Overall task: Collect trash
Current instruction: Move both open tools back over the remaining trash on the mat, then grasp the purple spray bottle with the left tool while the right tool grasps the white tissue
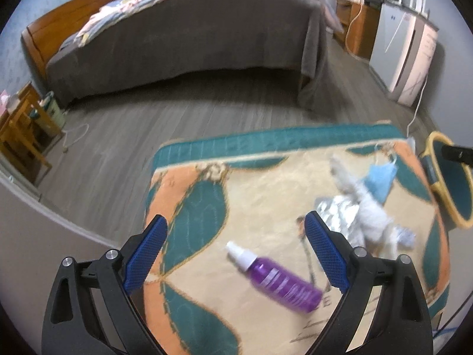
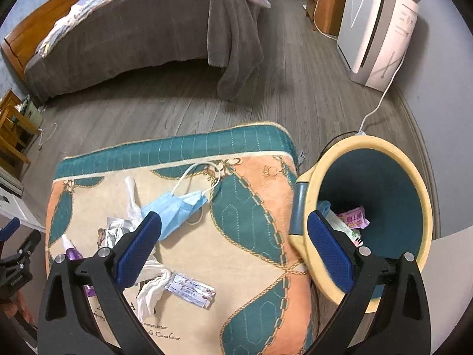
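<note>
Nearest surface: a quilted cushion top [image 2: 254,236], cream with teal and orange leaf shapes and a teal border, standing on grey wood-plank floor [image 2: 183,109]. Trash lies scattered on its left half. Closest to the right wrist camera, a printed flat packet [image 2: 190,291] touches crumpled white tissue [image 2: 150,293]. Beyond these, crinkled silver foil [image 2: 115,227], a purple spray bottle [image 1: 275,276] lying on its side, and a twisted white wrapper [image 2: 131,198]. Farther in, a blue face mask [image 2: 177,210], folded, ear loops trailing toward the border. Just beside the cushion's right edge stands a waste bin [image 2: 419,177], cream rim, teal inside, with a pink packet [image 2: 353,217] and other scraps at the bottom. Far side of the room: a bed [image 2: 142,29] under a grey blanket with wooden headboard, a white air purifier [image 2: 375,26] by the wall, its cord running along the floor. Left gripper [image 1: 235,254]: jaws spread wide, empty, hovering above the spray bottle, touching nothing. Right gripper [image 2: 233,248]: jaws spread wide, empty, over the cushion's right part and the bin rim.
</note>
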The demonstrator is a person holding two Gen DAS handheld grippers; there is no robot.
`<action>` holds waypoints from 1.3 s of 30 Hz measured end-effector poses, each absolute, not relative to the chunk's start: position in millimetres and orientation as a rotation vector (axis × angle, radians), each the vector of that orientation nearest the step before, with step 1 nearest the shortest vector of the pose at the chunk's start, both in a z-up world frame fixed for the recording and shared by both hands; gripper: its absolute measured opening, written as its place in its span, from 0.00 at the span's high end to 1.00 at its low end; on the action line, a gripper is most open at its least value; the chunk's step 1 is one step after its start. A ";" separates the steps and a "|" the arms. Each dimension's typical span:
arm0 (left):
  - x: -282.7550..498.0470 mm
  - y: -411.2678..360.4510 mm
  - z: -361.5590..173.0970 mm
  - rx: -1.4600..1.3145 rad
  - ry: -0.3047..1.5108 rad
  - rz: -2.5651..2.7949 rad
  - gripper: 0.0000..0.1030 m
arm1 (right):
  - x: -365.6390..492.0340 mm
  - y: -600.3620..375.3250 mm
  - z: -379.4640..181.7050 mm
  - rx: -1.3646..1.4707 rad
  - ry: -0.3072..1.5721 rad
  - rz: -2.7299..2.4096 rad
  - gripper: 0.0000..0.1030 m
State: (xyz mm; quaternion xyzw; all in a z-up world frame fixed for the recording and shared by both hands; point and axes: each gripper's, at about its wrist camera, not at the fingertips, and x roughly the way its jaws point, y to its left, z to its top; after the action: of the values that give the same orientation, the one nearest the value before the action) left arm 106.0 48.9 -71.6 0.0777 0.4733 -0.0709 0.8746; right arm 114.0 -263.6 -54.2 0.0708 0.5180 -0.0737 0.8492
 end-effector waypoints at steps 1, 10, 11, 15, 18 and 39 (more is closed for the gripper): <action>105.5 50.2 -77.6 0.165 1.007 -0.144 0.09 | 115.1 -260.5 -55.1 0.143 1.095 -0.155 0.06; 95.2 38.9 -116.3 0.166 1.135 -0.196 0.09 | 122.0 -224.8 -67.4 0.080 1.138 -0.108 0.06; 95.2 38.7 -119.3 0.165 1.149 -0.197 0.09 | 122.1 -221.0 -68.9 0.073 1.146 -0.095 0.06; 96.6 42.8 -133.8 0.178 1.205 -0.190 0.10 | 120.1 -206.2 -80.2 0.016 1.203 -0.048 0.06; 96.9 45.5 -141.5 0.184 1.245 -0.193 0.10 | 117.2 -198.2 -87.3 -0.009 1.234 -0.024 0.06; 99.9 28.0 -152.9 0.231 1.305 -0.344 0.59 | 118.9 -156.8 -132.6 -0.031 1.448 0.136 0.30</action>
State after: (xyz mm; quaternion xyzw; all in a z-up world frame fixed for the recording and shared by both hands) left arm 99.9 28.0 -152.9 0.1065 0.6026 -0.1589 0.7748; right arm 118.9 -156.8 -132.6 -0.0140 0.6618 0.0623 0.7470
